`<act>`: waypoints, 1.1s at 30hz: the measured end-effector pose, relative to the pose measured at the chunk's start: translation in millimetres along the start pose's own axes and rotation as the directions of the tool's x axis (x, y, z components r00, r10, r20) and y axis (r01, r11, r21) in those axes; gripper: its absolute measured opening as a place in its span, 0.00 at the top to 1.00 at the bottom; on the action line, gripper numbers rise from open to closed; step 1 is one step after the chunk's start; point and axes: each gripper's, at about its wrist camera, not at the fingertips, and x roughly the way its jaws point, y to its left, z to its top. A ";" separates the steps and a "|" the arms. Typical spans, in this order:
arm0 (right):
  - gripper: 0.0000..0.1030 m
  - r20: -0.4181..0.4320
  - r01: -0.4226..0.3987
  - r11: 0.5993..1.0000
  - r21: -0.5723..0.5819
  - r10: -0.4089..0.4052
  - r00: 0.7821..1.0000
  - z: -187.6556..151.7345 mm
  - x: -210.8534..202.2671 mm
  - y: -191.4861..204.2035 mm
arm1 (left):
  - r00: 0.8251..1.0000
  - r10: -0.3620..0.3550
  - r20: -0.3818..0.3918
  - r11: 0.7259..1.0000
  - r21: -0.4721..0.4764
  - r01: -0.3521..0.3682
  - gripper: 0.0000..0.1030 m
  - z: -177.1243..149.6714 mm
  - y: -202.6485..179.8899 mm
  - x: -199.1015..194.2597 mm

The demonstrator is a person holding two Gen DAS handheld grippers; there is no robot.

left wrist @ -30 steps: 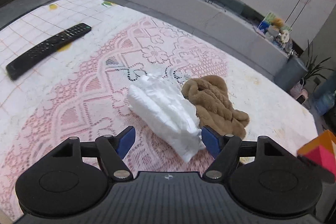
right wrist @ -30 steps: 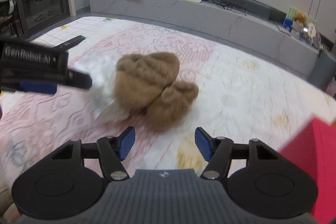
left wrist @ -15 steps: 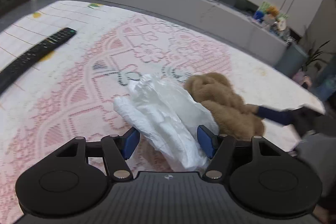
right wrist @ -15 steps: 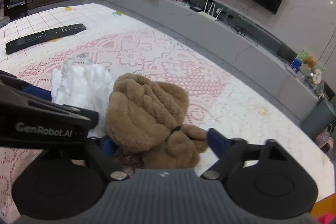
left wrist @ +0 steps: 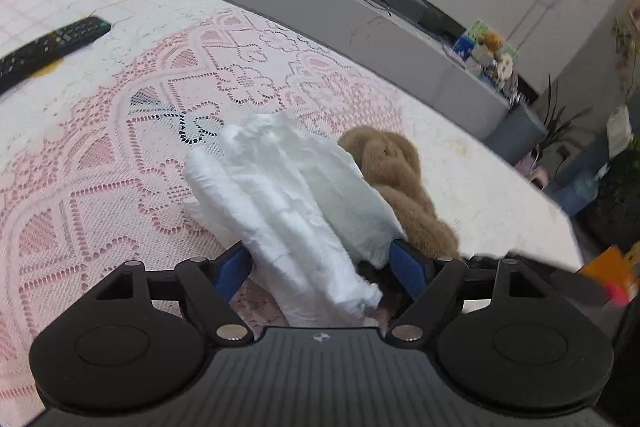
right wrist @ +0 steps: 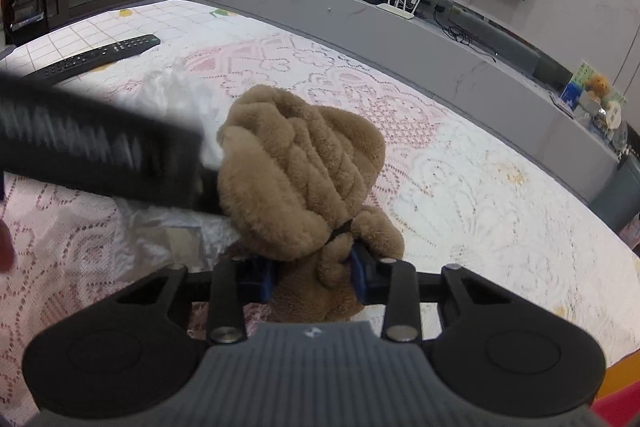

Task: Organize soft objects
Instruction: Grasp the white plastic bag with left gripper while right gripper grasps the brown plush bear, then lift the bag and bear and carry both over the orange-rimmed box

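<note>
A white crumpled soft bundle (left wrist: 288, 195) lies on the pink lace tablecloth (left wrist: 100, 155). My left gripper (left wrist: 320, 267) has its blue pads on either side of the bundle's near end and looks closed on it. A brown plush item (right wrist: 296, 171) sits just right of the bundle; it also shows in the left wrist view (left wrist: 396, 167). My right gripper (right wrist: 314, 275) is shut on the plush's lower tied end. The left gripper's black body (right wrist: 100, 151) crosses the right wrist view, blurred, hiding part of the white bundle (right wrist: 172, 91).
A black remote control (left wrist: 48, 47) lies at the far left of the table; it also shows in the right wrist view (right wrist: 100, 59). A grey TV console (right wrist: 400, 23) runs behind the table. An orange and red box (left wrist: 612, 279) stands at the right edge.
My right gripper has closed on the brown plush's lower end. My left gripper has moved forward around the white bundle and its pads have come in against it.
</note>
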 end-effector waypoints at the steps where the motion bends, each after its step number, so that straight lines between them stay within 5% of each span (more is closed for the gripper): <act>1: 0.66 -0.003 0.001 1.000 -0.001 -0.001 1.000 0.9 0.0 0.4 | 1.000 0.018 -0.008 1.000 0.014 -0.018 0.28 -1.1 0.0 2.3; 5: 0.68 -0.004 -0.006 1.000 0.002 0.006 1.000 2.8 -3.1 -0.9 | 0.999 0.044 -0.008 0.999 0.024 -0.044 0.69 -0.8 3.8 3.2; 8: 0.69 -0.001 0.005 1.000 0.000 -0.005 1.000 3.8 -7.3 0.3 | 0.999 0.049 0.005 0.998 0.031 -0.049 0.87 -0.1 5.7 -0.2; 21: 0.70 0.029 -0.039 0.984 0.172 0.035 0.999 -1.9 -59.1 -7.8 | 0.996 0.030 0.082 0.987 0.153 -0.043 0.91 -11.1 -13.1 -56.2; 33: 0.70 0.173 -0.108 0.943 0.315 0.055 0.983 -51.6 -175.9 11.2 | 0.988 -0.071 0.136 0.969 0.244 0.036 0.91 -60.1 -32.0 -136.2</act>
